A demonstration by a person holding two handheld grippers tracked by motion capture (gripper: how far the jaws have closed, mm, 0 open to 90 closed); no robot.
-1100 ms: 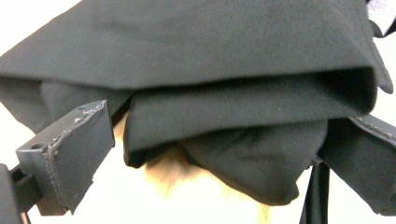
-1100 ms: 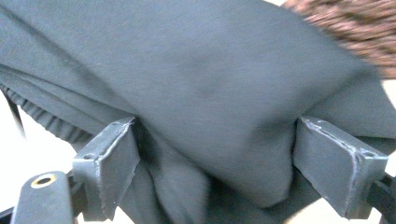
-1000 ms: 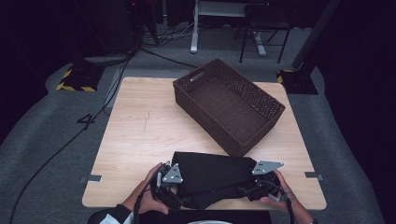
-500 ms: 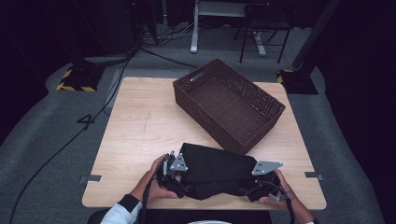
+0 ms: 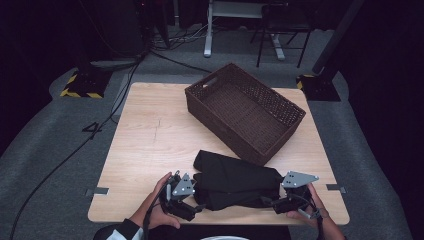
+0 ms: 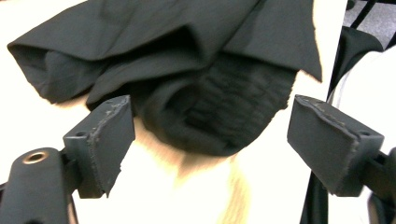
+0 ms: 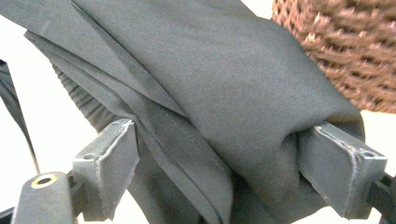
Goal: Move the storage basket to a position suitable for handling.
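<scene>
Here a black folded garment (image 5: 235, 181) lies on the near part of the wooden table (image 5: 150, 145), bunched into thick layers, with its far edge just beside the near wall of a brown wicker basket (image 5: 245, 112). The basket sits at an angle on the far right of the table. In the left gripper view the cloth (image 6: 177, 65) shows a ribbed, rolled part, perhaps a waistband, though the picture is soft there. The left gripper (image 5: 181, 197) sits at the cloth's near left corner, held by a hand (image 5: 157, 207); its jaws are spread wide, and the left gripper view (image 6: 219, 154) shows them standing apart from the fabric, the ribbed roll lying just past them and bare table between. The right gripper (image 5: 280, 202) is at the near right corner of the cloth. In the right gripper view (image 7: 219, 158) its jaws stand well apart with a thick fold of the garment (image 7: 210, 84) filling the gap and touching both pads, and the basket's weave (image 7: 341, 42) shows just behind
</scene>
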